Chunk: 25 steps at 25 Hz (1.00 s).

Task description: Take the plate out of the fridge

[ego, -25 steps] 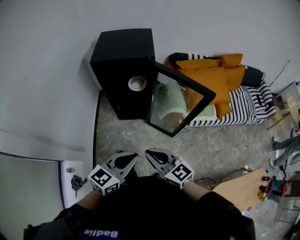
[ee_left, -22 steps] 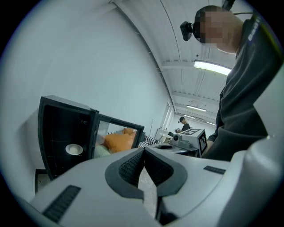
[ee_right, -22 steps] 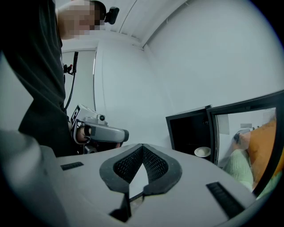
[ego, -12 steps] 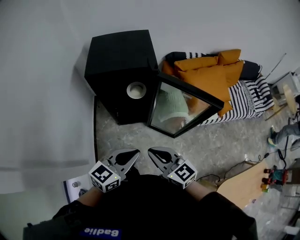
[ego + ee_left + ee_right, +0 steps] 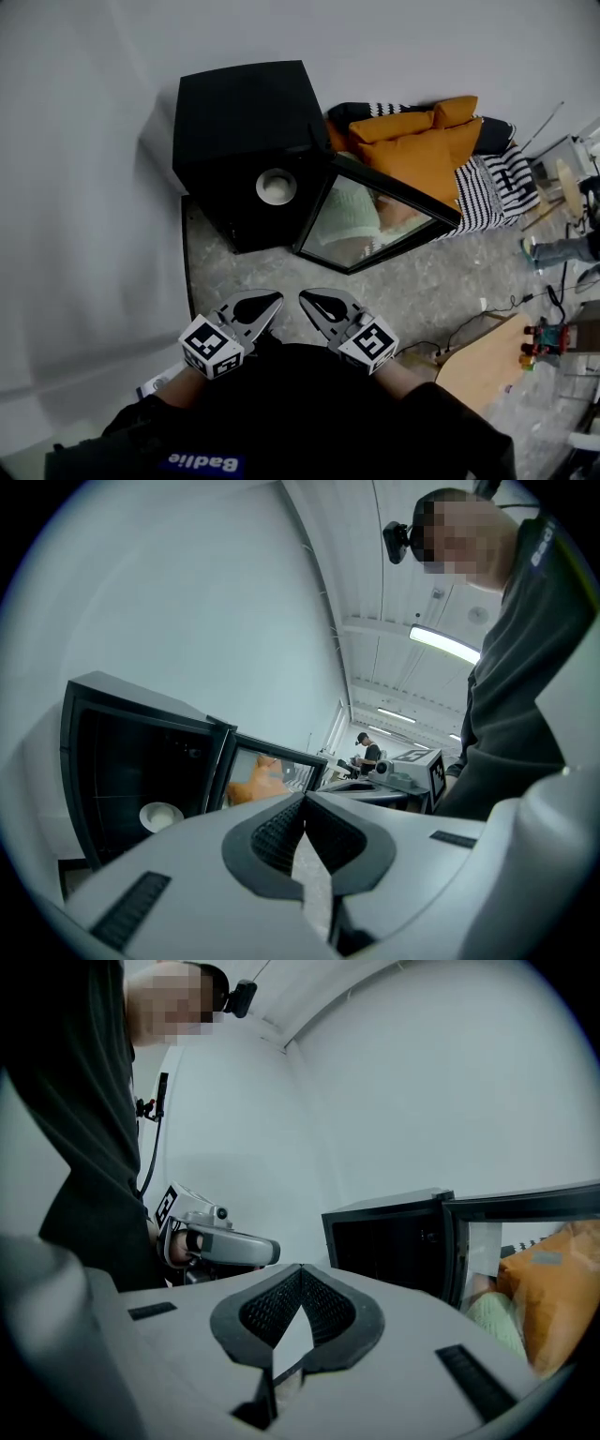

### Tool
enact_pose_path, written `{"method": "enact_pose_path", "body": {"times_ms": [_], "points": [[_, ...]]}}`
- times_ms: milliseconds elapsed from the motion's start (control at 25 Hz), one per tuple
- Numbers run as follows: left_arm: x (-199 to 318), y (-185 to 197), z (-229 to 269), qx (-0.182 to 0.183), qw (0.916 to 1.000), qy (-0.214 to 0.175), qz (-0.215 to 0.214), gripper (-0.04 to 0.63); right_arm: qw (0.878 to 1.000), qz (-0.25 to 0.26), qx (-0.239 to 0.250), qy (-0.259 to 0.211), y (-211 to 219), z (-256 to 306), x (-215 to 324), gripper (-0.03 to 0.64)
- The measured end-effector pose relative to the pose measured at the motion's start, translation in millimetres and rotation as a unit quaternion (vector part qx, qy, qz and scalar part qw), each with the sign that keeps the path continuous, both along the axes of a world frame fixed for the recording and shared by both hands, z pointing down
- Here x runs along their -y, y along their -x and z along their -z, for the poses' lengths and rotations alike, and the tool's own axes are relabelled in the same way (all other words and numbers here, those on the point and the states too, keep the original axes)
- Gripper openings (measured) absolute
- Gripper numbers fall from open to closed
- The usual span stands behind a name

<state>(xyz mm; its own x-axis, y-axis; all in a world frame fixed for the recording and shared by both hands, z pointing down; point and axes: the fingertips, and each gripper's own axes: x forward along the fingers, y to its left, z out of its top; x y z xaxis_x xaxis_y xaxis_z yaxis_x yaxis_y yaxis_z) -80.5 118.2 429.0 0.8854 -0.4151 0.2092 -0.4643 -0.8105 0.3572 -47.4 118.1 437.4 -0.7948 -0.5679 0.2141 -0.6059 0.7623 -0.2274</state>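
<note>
Orange cushions [image 5: 412, 150] lie heaped on a black-and-white striped cover [image 5: 502, 183] against the pale wall [image 5: 94, 141]. The floor [image 5: 253, 272] is grey and speckled. At the right edge stands a wooden bench [image 5: 473, 366] — small red and green items [image 5: 539, 337] sit just beyond it.

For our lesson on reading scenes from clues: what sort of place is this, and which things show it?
Probably a lab or workshop hall staged as a home corner. A small black fridge sits beside orange cushions, yet long ceiling strip lights run overhead, and loose cables trail nearby.
</note>
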Motion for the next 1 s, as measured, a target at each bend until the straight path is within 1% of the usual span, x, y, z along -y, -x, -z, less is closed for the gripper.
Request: {"method": "enact_pose_path", "body": {"times_ms": [280,440,600,800,1000], "points": [[27,24,0,-0.01,0.9997,-0.002,-0.021,0.008,1.0,-0.024,0.001,-0.005,28,-1,23,0.008],[29,23,-3,-0.016,0.9996,0.008,-0.023,0.008,1.0,-0.024,-0.001,-0.002,30,0,26,0.008],[35,14,-6,-0.014,0.9996,0.012,-0.02,0.008,1.0,-0.022,-0.001,-0.004,21,1,31,0.008],[44,0,-13,-0.007,0.9998,0.017,-0.001,0.008,1.0,-0.003,0.001,-0.006,7,-7,41,0.008],[73,-9,-25,-0.009,0.9979,0.048,0.043,0.008,1.0,0.027,0.009,-0.005,-5,-7,56,0.008]]}}
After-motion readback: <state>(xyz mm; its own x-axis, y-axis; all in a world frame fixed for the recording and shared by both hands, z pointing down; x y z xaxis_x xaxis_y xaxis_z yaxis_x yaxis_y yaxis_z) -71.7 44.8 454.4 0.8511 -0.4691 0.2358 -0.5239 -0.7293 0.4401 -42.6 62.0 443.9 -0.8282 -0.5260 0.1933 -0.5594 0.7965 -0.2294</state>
